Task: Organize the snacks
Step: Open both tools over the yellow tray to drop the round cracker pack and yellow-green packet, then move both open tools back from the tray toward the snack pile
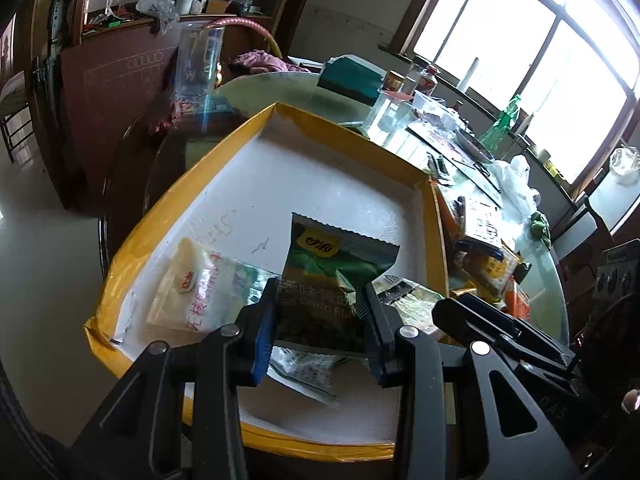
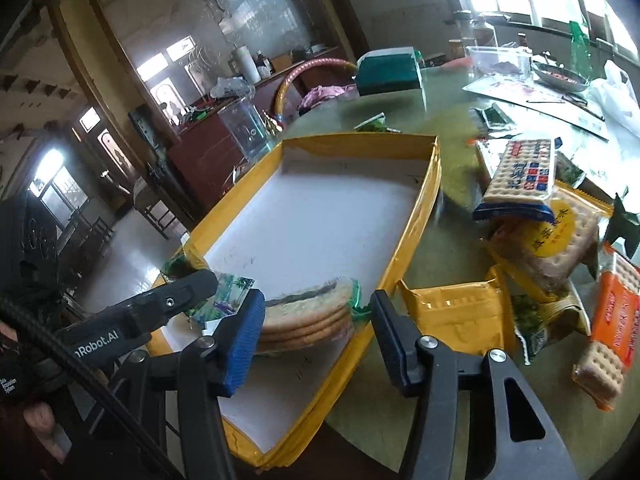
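My left gripper (image 1: pixel 320 316) grips the green snack packet (image 1: pixel 332 276) over the yellow tray (image 1: pixel 168 196); I lower it flat beside the white packet (image 1: pixel 200 280) before releasing. My right gripper (image 2: pixel 316 328) hangs unclenched above the tray's near corner.

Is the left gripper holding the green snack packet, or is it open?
Holding: the left gripper is closed on the green snack packet, a finger pad against each side, above the yellow tray.

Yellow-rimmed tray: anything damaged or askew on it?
The yellow-rimmed white tray has a crumpled, torn corner at its near left in the left wrist view. Snack packets outside it lie heaped, not sorted.
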### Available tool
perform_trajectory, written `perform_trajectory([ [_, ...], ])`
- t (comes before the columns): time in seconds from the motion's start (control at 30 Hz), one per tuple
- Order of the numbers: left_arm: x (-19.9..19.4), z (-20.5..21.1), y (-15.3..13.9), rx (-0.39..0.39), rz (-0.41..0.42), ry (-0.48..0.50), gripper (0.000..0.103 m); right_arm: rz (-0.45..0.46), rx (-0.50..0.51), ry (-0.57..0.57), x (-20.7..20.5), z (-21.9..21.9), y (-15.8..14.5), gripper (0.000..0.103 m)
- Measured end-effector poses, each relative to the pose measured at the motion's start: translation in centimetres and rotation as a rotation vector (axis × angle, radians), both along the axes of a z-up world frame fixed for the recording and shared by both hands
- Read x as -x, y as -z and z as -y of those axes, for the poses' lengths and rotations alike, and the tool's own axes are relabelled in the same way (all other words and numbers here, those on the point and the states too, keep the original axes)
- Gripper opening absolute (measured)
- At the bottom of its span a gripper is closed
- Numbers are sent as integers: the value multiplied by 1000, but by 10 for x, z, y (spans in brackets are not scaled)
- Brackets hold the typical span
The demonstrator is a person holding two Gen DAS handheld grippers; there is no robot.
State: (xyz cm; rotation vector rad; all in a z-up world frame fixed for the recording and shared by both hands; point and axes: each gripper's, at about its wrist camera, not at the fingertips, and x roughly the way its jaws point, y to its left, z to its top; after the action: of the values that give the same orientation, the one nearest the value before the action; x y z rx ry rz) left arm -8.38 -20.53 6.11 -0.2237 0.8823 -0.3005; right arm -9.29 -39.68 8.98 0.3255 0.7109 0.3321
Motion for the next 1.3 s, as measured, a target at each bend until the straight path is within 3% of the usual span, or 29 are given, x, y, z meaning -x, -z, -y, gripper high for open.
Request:
perform_trajectory([
  [0.37, -30, -17, -1, -39, 1, -73, 40, 4, 35, -21, -3, -12, -1, 55],
  [0.53, -57, -4, 10, -152, -32, -53, 42, 7, 10, -19, 2, -9, -1, 55],
  [0.6, -59, 2, 15, -191, -48, -38, 48, 14, -3, -17, 6, -4, -2, 55],
  [0.67, -54, 7, 14, -225, -27, -35, 69, 17, -14, -3, 12, 3, -2, 58],
  [0.73, -45, 8, 10, -221, 12, -45, 81, 23, -27, 19, 18, 11, -2, 68],
  [0.87, -32, 8, 2, -185, 29, -66, 82, 21, -51, 62, 29, 33, 0, 69],
  [1.0, -15, 16, -11, -154, 70, -71, 85, 30, -70, 117, 42, 56, 2, 80],
  [1.3, 10, 56, -24, -157, 106, 33, 87, 7, -93, 214, 63, 96, 14, 80],
])
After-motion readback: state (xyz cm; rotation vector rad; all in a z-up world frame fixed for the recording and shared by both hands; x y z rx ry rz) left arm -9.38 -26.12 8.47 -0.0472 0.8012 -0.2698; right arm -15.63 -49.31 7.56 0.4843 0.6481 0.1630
